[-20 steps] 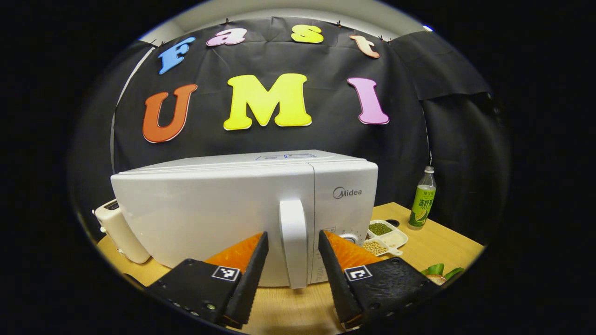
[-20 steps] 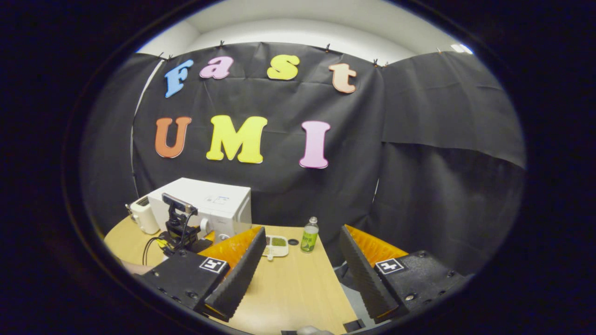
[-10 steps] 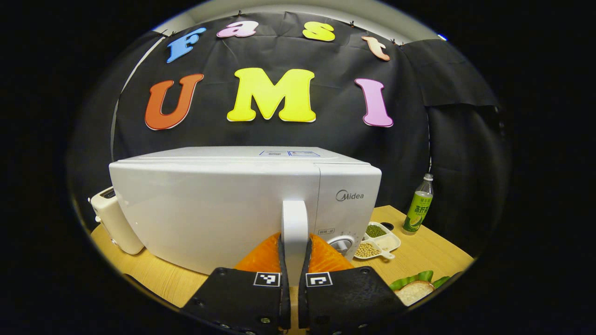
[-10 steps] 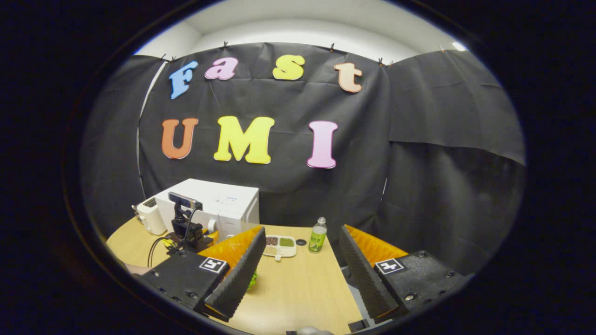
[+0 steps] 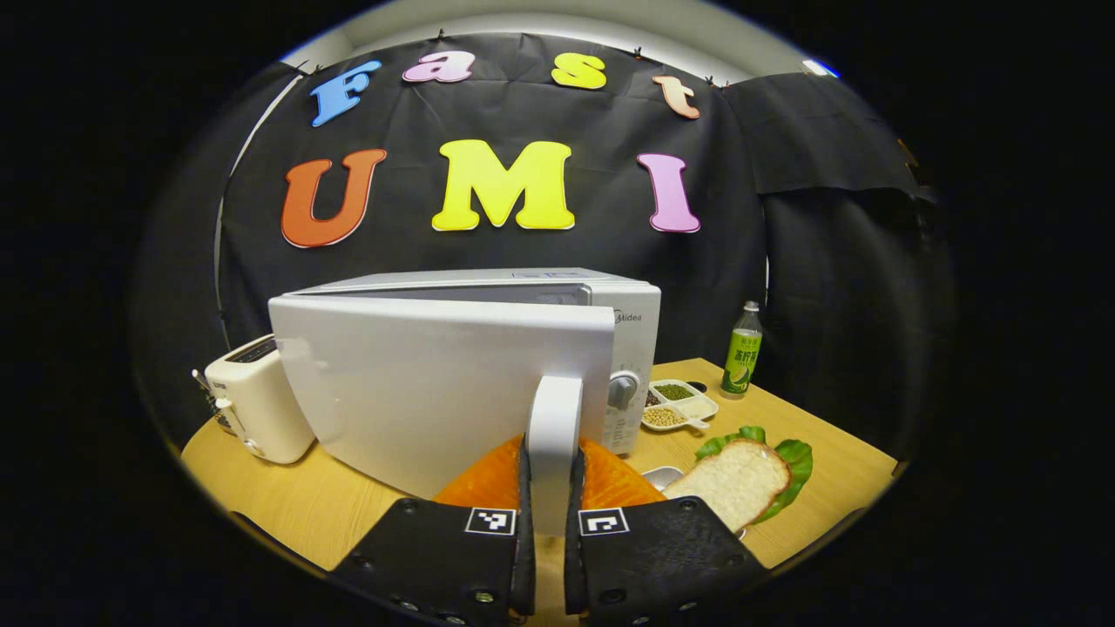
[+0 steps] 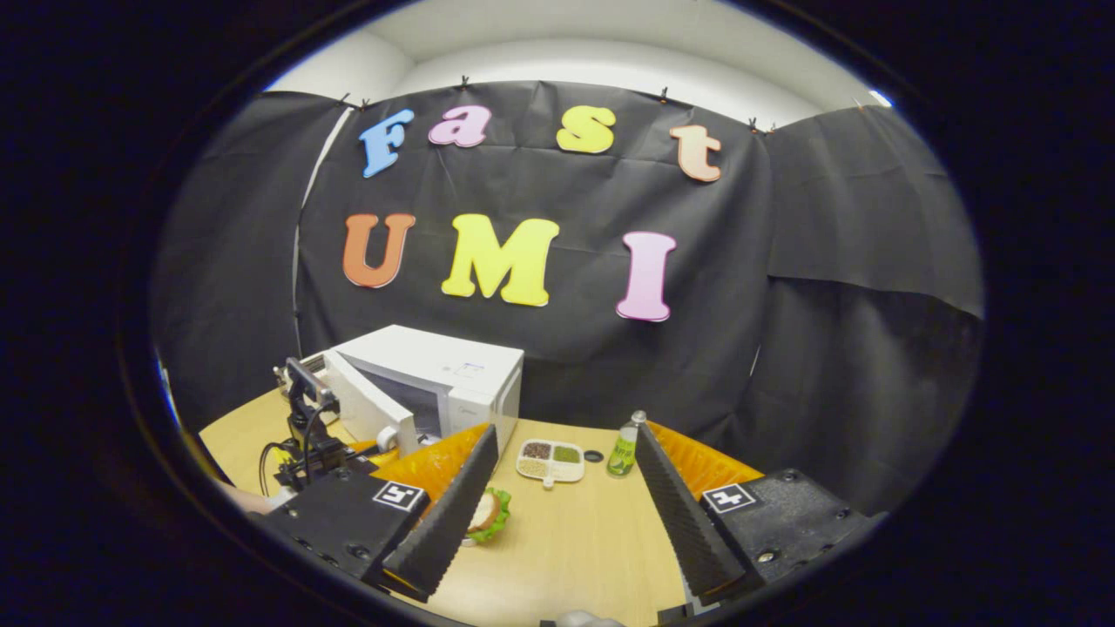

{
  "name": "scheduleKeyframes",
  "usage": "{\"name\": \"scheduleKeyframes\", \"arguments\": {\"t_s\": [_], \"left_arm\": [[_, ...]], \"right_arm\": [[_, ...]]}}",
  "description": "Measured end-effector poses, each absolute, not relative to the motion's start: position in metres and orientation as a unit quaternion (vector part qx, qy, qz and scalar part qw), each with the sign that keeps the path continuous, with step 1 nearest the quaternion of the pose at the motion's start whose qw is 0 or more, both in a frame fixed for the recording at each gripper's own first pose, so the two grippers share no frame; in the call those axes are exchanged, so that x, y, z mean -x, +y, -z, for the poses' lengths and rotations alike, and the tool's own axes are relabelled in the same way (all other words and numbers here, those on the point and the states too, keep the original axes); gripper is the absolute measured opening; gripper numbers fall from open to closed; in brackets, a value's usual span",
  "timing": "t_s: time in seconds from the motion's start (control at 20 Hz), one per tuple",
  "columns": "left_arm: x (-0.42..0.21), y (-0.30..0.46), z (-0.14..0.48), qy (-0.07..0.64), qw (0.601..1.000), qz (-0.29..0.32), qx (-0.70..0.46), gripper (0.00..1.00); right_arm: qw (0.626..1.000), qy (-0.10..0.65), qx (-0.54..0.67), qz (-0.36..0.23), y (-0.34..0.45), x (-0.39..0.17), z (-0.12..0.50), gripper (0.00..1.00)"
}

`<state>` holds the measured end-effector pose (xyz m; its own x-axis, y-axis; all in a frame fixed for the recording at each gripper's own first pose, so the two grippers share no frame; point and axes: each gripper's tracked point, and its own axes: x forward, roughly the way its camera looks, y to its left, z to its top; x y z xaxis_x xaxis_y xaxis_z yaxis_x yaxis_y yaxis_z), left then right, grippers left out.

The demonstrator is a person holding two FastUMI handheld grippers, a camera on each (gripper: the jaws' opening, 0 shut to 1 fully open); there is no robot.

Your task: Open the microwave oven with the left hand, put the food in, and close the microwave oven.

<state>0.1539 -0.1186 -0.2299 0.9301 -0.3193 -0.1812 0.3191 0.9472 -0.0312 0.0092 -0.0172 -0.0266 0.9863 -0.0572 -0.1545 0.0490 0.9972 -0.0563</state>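
Left tongs (image 5: 549, 488) at bottom centre of the left gripper view, closed narrow on the white door handle (image 5: 554, 435), one finger pressed to each side of it. Microwave door (image 5: 435, 383) swung partly out from the microwave oven (image 5: 627, 340), hinge side toward the left of the frame, a dark gap visible along the door's top edge. Control knob (image 5: 620, 388) exposed just right of the door edge. Food at lower right of that frame: a slice of bread (image 5: 736, 479) lying on a lettuce leaf (image 5: 797, 461), flat on the wooden desk (image 5: 836, 435), just right of the left tongs and apart from the oven. Divided white dish of beans (image 5: 678, 405) behind the food, beside the oven's front corner; green drink bottle (image 5: 740, 357) upright farther back right. White toaster (image 5: 253, 401) at left of the frame, beside the door's hinge end. In the right gripper view, right tongs (image 6: 566, 496) at the bottom, spread wide, holding nothing, above bare desk (image 6: 575, 549). Same view, left of centre: microwave oven (image 6: 462, 374) with door (image 6: 370, 409) ajar, cavity dark inside; left tongs (image 6: 370, 453) seen at the door's handle end. Bread and lettuce (image 6: 488, 514) partly hidden behind the right tongs' left finger (image 6: 444, 522). Bean dish (image 6: 550, 460) and bottle (image 6: 622, 448) mid-frame, near each other but apart.
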Motion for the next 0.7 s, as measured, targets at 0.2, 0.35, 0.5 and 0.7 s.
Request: {"name": "scheduleKeyframes", "arguments": {"t_s": [0.2, 0.35, 0.5, 0.7], "left_arm": [[-0.129, -0.085, 0.230, 0.099, 0.985, 0.142, -0.012, 0.27], [-0.120, -0.057, 0.224, 0.100, 0.988, 0.121, -0.011, 0.54], [-0.113, -0.040, 0.225, 0.106, 0.988, 0.111, -0.014, 0.98], [-0.096, -0.017, 0.225, 0.106, 0.989, 0.095, -0.026, 0.97]], "right_arm": [[0.996, 0.086, 0.015, 0.004, 0.001, -0.003, 0.039, 1.00], [0.996, 0.091, 0.007, -0.007, 0.011, 0.003, 0.048, 1.00], [0.996, 0.089, 0.004, -0.015, 0.020, 0.007, 0.050, 1.00], [0.996, 0.086, -0.001, -0.027, 0.034, 0.008, 0.051, 1.00]]}}
